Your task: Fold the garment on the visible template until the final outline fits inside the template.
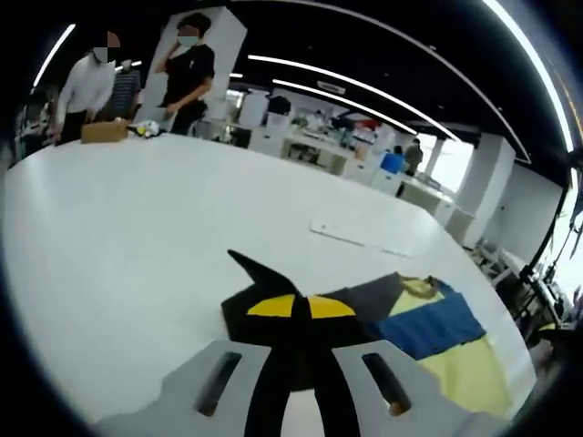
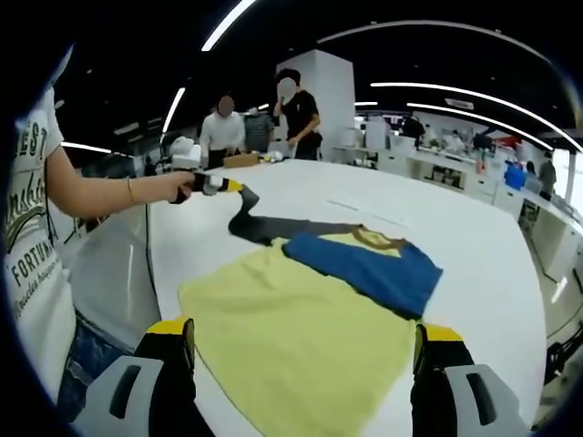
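In the left gripper view, the left hand-held gripper has its jaws pinched together on a dark sleeve of the garment, which hides the fabric right at the tips. The garment runs off to the right across the white worktop — dark grey, then blue, then pale yellow — and its far end is cut off by the view's edge.

In the right gripper view, the right hand-held gripper stands wide open with nothing between its jaws; the yellow part of the garment lies flat between and just beyond them. The left hand-held gripper lifts the sleeve at the far-left end. A person's shirt reads "FORTUN", partly cut off.
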Available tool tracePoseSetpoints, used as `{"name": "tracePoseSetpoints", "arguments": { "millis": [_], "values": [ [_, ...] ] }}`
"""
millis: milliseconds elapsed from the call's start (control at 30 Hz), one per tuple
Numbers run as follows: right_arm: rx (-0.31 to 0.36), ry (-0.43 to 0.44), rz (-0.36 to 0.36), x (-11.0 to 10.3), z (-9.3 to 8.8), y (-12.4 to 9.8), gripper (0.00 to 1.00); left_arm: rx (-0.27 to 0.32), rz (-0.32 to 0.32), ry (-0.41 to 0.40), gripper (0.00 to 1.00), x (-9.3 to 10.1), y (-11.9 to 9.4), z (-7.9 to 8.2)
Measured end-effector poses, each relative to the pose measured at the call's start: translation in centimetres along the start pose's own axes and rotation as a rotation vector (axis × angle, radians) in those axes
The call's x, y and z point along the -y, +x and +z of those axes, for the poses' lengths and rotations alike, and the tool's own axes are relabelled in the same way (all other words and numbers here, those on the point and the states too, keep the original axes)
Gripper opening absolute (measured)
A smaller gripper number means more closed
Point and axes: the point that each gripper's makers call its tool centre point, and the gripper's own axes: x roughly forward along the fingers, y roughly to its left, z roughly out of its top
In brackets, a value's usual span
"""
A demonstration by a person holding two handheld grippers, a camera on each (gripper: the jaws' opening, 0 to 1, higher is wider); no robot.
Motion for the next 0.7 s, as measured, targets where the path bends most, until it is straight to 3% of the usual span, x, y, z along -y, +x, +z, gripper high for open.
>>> {"name": "tracePoseSetpoints", "arguments": {
  "millis": [700],
  "values": [
    [-0.019, 0.018, 0.008, -0.4, -1.1, 0.0, 0.99, -0.005, -0.127, -0.014, 0.00, 6.4, 1.7, 0.2]
  ]
}}
